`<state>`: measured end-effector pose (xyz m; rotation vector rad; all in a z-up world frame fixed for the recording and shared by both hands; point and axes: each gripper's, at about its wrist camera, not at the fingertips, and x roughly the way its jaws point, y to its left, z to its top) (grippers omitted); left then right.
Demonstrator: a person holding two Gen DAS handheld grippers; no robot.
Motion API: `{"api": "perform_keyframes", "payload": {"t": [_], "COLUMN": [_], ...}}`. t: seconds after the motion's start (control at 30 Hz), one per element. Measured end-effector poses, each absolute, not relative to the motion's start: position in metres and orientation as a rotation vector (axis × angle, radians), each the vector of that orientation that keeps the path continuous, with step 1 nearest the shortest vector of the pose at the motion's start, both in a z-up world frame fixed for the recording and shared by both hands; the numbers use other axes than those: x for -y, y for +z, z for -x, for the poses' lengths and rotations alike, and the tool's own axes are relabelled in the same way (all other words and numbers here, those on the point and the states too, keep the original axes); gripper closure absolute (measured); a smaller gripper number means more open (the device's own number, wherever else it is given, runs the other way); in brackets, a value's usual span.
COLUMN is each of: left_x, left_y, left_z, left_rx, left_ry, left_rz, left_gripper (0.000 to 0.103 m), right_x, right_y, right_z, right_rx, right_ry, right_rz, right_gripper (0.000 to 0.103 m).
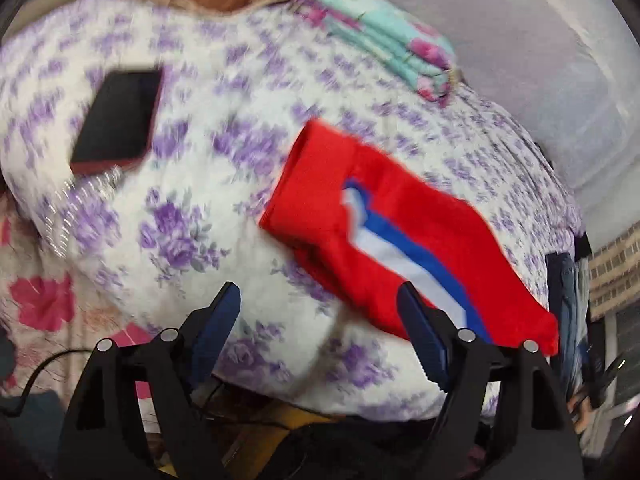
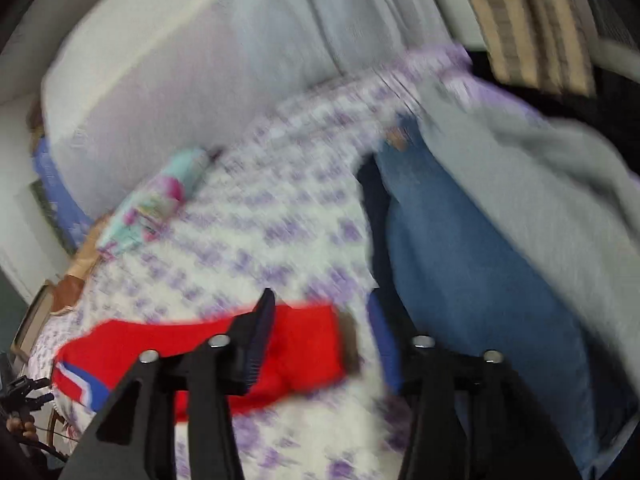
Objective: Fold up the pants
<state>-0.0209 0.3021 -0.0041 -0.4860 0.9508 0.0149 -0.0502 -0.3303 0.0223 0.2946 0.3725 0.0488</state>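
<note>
Red pants (image 1: 384,224) with a blue and white side stripe lie folded on a white bedspread with purple flowers (image 1: 200,184). My left gripper (image 1: 320,292) is open and empty above the bedspread, its right finger over the pants' near edge. In the right wrist view the red pants (image 2: 296,348) lie low in the middle, and my right gripper (image 2: 320,304) is open and empty above their end. Both views are blurred by motion.
A black phone in a red case (image 1: 116,116) lies on the bedspread at the left. Folded teal floral cloth (image 1: 392,36) lies at the far side. Blue jeans (image 2: 472,280) and a grey garment (image 2: 552,200) are piled at the right. A pale wall (image 2: 180,72) stands behind the bed.
</note>
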Motion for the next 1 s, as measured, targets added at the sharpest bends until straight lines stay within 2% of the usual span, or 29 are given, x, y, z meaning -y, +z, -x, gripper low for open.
{"api": "perform_keyframes", "payload": {"t": [0.1, 0.17, 0.27, 0.33, 0.4, 0.47, 0.53, 0.57, 0.67, 0.8, 1.0], "left_x": [-0.262, -0.227, -0.175, -0.158, -0.160, -0.158, -0.156, -0.158, -0.163, -0.168, -0.173], "left_y": [0.031, 0.036, 0.011, -0.026, -0.056, -0.059, -0.061, -0.062, -0.063, -0.061, -0.059], "left_z": [0.016, -0.001, -0.039, -0.066, -0.075, -0.067, -0.060, -0.058, -0.055, -0.059, -0.060], "left_rx": [-0.864, -0.849, -0.891, -0.987, -1.074, -1.045, -1.046, -1.041, -1.038, -1.048, -1.060], "left_ry": [-0.066, -0.149, -0.178, -0.126, -0.112, -0.124, -0.138, -0.143, -0.164, -0.194, -0.225], "left_rz": [0.366, 0.297, 0.145, 0.065, 0.083, 0.058, 0.038, 0.040, 0.060, 0.126, 0.192], "left_gripper": [0.026, 0.023, 0.021, 0.021, 0.021, 0.018, 0.015, 0.015, 0.015, 0.015, 0.015], "right_x": [0.288, 0.236, 0.164, 0.118, 0.081, 0.049, 0.019, 0.009, -0.025, -0.045, -0.046], "right_y": [0.049, 0.058, 0.056, 0.045, 0.033, 0.023, 0.016, 0.013, -0.007, -0.029, -0.015], "right_z": [0.026, -0.010, -0.065, -0.105, -0.142, -0.168, -0.190, -0.195, -0.220, -0.230, -0.209], "right_rx": [-0.385, -0.456, -0.598, -0.713, -0.832, -0.923, -0.969, -0.987, -1.110, -1.303, -1.397], "right_ry": [0.235, 0.418, 0.639, 0.716, 0.762, 0.810, 0.837, 0.843, 0.874, 0.964, 1.184], "right_rz": [-0.261, -0.232, -0.240, -0.263, -0.283, -0.287, -0.251, -0.239, -0.201, -0.183, -0.180], "right_gripper": [0.039, 0.035, 0.032, 0.031, 0.030, 0.030, 0.025, 0.021, 0.021, 0.021, 0.020]}}
